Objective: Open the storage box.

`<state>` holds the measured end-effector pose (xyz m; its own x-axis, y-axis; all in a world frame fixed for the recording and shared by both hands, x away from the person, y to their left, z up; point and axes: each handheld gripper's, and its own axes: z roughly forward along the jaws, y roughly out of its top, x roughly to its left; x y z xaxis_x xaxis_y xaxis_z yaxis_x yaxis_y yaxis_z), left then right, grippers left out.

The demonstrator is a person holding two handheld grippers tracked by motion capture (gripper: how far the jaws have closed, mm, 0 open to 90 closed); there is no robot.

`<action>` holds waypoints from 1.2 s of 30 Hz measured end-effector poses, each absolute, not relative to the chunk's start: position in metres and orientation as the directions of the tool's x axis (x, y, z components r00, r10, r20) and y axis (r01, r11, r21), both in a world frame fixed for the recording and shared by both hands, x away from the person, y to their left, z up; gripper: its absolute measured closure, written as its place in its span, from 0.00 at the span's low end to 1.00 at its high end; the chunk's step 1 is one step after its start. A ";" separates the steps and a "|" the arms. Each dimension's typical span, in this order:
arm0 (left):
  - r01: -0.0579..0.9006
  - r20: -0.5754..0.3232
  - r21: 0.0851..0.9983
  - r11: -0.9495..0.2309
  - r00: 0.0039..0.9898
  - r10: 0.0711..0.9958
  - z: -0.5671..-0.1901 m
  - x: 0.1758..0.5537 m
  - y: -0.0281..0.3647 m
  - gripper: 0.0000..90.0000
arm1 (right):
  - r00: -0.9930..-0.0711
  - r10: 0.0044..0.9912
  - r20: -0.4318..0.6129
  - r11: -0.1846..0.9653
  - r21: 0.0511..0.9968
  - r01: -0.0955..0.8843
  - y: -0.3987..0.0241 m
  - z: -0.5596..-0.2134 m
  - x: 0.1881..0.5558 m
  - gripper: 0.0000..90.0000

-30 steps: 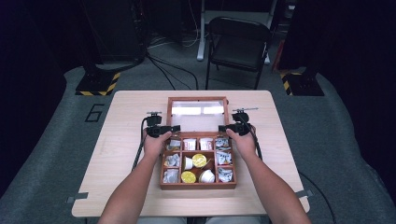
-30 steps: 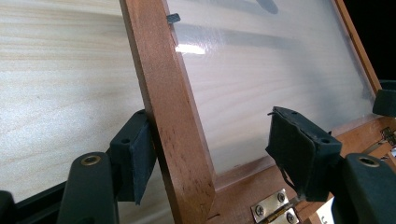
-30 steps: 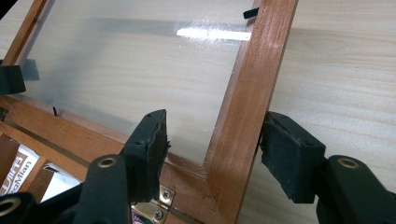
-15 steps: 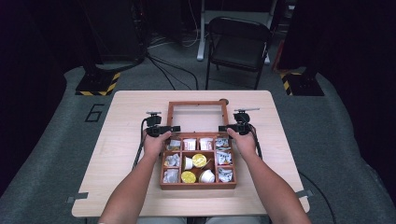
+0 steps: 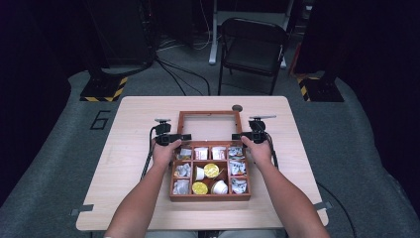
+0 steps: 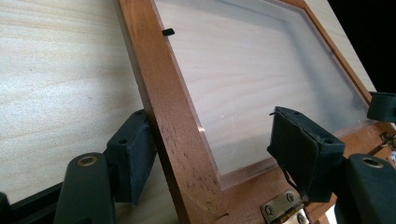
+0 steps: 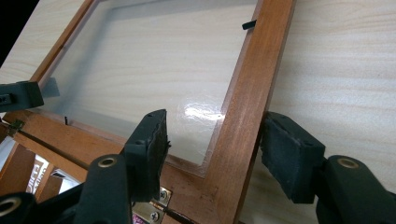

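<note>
Wooden box point(image 5: 210, 197) sits mid tabletop point(image 5: 133, 106), nearer the front edge, w/ its glass-paned lid point(image 5: 209, 114) swung back toward the far edge, looks flat or nearly so. Left tool point(image 6: 208, 161) straddles the lid's left rail, jaws spread; outer pad looks touching the wood, inner pad apart, so not clamped. Right tool point(image 7: 219, 154) same on the right rail: jaws spread either side, no squeeze.

Step, my read: lid-opening at or near its end. Next prob. slide both tools off the rails w/o dragging the lid, then go for the contents.

Count: 1 box, 1 lid, 2 tools, 9 compartments (3x3). Contents: 2 yellow-topped cups point(image 5: 211, 170), approx. 2 white cups, rest wrapped packets point(image 5: 238, 167), number unclear.
</note>
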<state>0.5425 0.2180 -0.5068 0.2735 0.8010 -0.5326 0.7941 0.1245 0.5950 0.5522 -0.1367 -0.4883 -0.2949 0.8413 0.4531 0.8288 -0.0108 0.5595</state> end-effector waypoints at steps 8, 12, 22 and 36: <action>0.804 -0.543 0.581 0.129 0.264 0.797 -0.509 0.544 0.219 0.35 | -0.279 0.830 0.483 -0.033 0.541 0.840 -0.139 -0.492 0.554 0.46; 0.805 -0.547 0.578 0.136 0.258 0.797 -0.508 0.543 0.218 0.35 | -0.278 0.830 0.483 -0.033 0.540 0.841 -0.139 -0.492 0.554 0.45; 0.804 -0.530 0.578 0.139 0.240 0.814 -0.499 0.539 0.235 0.36 | -0.305 0.849 0.432 0.000 0.577 0.817 -0.140 -0.485 0.549 0.47; 0.735 -0.491 0.670 0.101 0.337 0.803 -0.447 0.505 0.247 0.41 | -0.501 0.820 0.276 0.170 0.718 0.675 -0.129 -0.443 0.497 0.48</action>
